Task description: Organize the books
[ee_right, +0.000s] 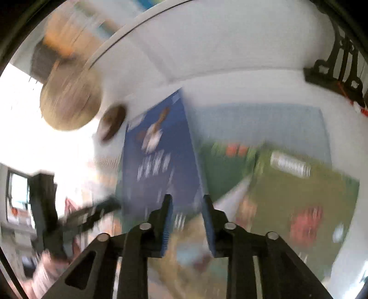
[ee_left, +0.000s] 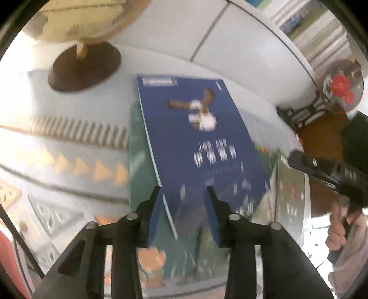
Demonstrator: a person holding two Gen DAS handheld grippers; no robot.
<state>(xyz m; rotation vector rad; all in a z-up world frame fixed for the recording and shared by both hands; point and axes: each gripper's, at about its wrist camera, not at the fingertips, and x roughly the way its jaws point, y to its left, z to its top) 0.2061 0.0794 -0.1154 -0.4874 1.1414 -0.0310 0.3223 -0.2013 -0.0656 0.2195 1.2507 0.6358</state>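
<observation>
Left gripper (ee_left: 184, 191) and right gripper (ee_right: 185, 199): jaws part-open, empty, above the blue glossy book (ee_left: 195, 138) at frame centre.

A study or library corner: globe (ee_left: 76, 20) on a patterned tablecloth (ee_left: 57, 147), bookshelves (ee_left: 322, 34).

Blue book (ee_left: 197, 138) title smeared, unreadable; globe (ee_left: 80, 18) cut off upper left; right wrist view wholly motion-blurred.
</observation>
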